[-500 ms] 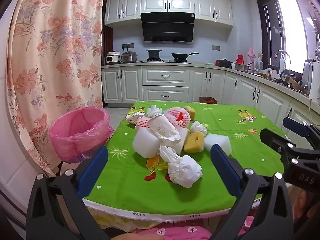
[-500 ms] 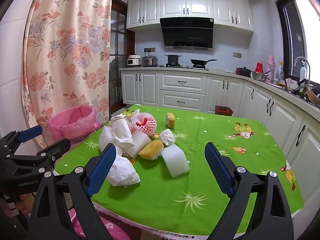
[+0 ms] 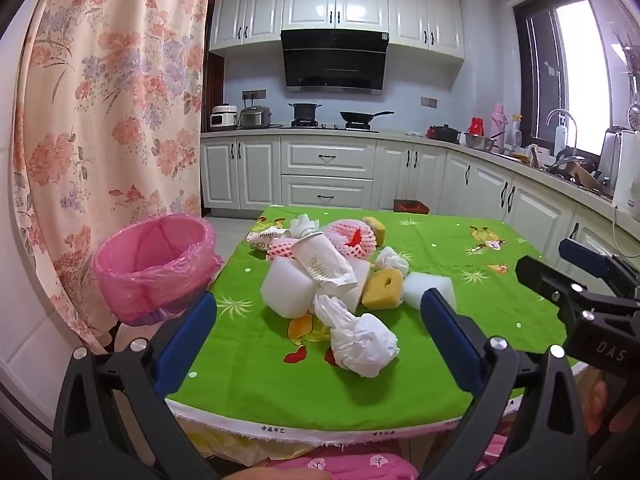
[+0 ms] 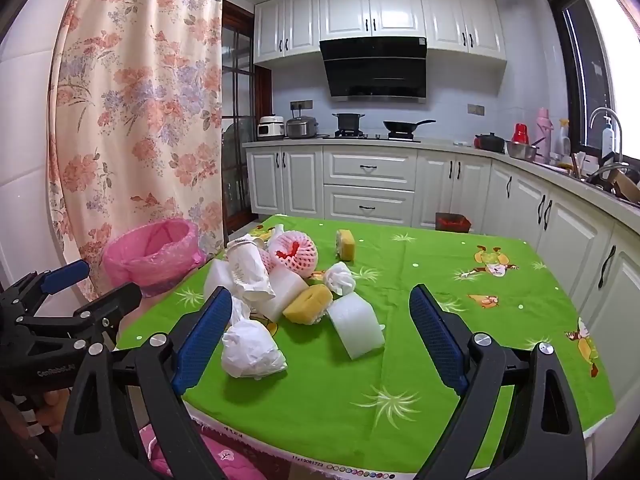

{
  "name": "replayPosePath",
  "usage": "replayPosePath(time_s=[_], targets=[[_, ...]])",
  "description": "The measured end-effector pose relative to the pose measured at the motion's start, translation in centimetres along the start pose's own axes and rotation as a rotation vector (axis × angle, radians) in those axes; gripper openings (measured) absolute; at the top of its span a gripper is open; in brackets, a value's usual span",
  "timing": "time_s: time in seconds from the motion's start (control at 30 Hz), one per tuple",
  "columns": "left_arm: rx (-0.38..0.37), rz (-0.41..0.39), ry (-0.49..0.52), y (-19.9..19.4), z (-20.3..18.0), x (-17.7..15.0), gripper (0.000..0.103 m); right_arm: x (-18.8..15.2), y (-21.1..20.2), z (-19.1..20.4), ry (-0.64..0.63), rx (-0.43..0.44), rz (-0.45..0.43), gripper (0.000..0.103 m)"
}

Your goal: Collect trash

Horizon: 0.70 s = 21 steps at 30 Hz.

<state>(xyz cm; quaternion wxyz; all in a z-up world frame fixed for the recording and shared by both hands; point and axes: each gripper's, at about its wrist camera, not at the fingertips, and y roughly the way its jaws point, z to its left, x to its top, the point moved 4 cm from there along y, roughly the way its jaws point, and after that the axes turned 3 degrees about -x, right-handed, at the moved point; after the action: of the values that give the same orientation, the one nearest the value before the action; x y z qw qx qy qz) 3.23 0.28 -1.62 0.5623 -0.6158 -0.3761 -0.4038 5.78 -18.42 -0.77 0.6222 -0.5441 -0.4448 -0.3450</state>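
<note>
On the green-clothed desk (image 3: pixel 460 312) at frame centre, we see the crumpled white paper (image 3: pixel 366 344) nearest, squarely ahead of our left claw (image 3: pixel 316 344), both claws spread apart and empty.

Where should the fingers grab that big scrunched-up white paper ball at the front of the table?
Probably around the fat round end of the crumpled white paper ball, coming from the near table edge. It lies nearest, apart from the pile's foam blocks, with bare green tablecloth on both sides for the fingers. Its thin twisted tail points back into the pile, so that end is more crowded.
</note>
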Motion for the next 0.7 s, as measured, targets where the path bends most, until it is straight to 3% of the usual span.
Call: replayPosePath(time_s=[0.7], targets=[[-0.003,-0.006,-0.012,-0.33,0.43,0.15,0.099,-0.01,0.33,0.16,0.011,0.006,0.008,0.085]])
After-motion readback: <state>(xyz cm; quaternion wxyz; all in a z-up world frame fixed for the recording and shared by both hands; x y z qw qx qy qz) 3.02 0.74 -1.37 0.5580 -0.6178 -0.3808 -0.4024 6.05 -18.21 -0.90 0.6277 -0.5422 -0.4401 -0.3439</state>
